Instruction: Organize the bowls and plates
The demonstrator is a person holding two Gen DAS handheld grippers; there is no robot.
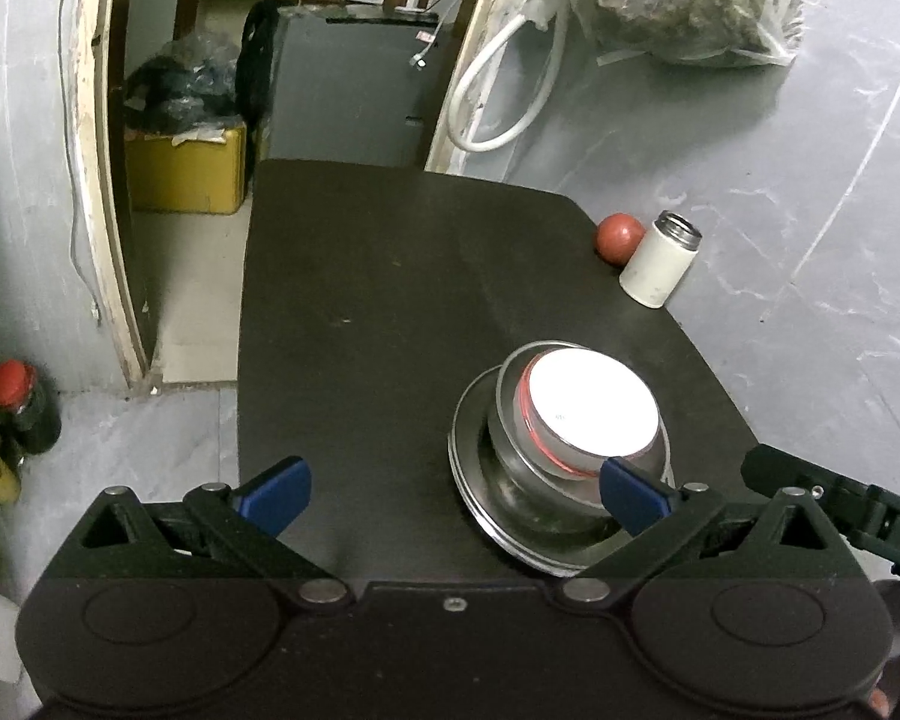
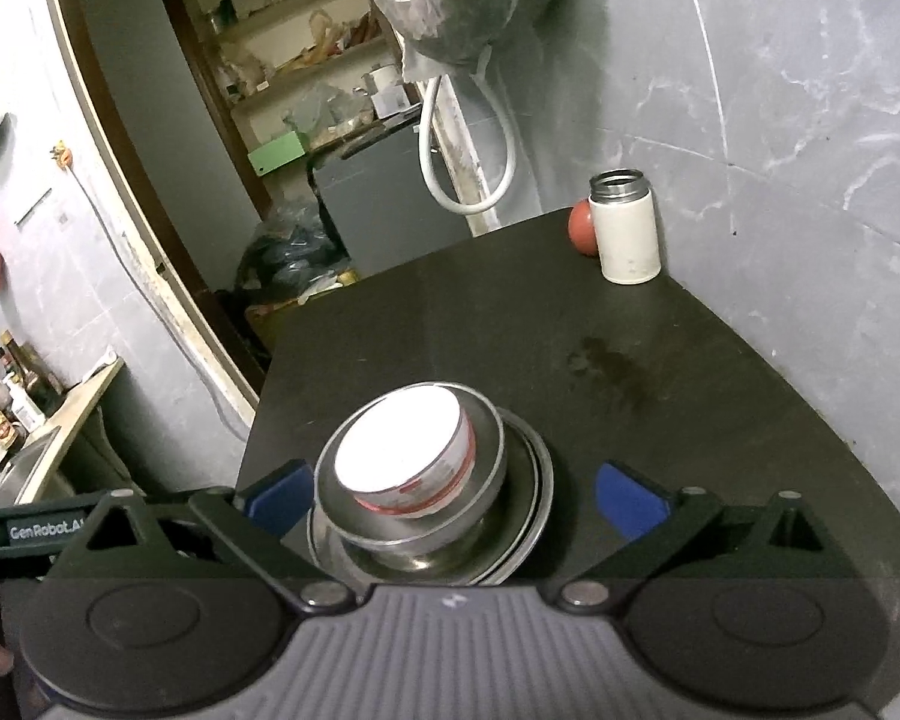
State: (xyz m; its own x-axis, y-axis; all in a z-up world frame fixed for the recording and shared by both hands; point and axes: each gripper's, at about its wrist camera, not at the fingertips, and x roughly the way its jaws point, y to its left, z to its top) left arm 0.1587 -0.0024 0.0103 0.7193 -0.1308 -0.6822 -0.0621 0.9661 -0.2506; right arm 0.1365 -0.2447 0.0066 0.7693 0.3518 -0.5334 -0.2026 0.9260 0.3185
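Bench (image 1: pixel 390 300): a dark, matte top set against a grey marbled wall, its far end toward a doorway

Stack (image 2: pixel 432 480): the landmark here; it sits on the near part of the bench, the only dishware in sight

Plates (image 1: pixel 498 516): shallow steel ones at the bottom of the stack, flat on the bench; more than one rim shows, the exact count I cannot tell

Steel bowl (image 2: pixel 486 438): rests on the plates, leaning slightly off level

White bowl (image 1: pixel 594 414): nested inside the steel bowl, a red band around its side, its top so glared that I cannot tell which way up it sits

Left gripper (image 1: pixel 456 492): its blue fingers (image 1: pixel 276 489) stand wide apart, holding nothing; the right-hand one is at the near edge of the stack, over the plates' rim, contact unclear; the other is over bare bench well to the left of the stack

Right gripper (image 2: pixel 456 498): fingers (image 2: pixel 630 507) spread wide, the stack lying between them; the left-hand one is just beside the steel bowl, and I cannot tell whether it touches

White flask (image 2: pixel 624 234): upright, lid off, at the far right corner of the bench, well beyond the stack

Red ball (image 1: pixel 618 237): just beside the flask, on its far-left side as seen from the stack
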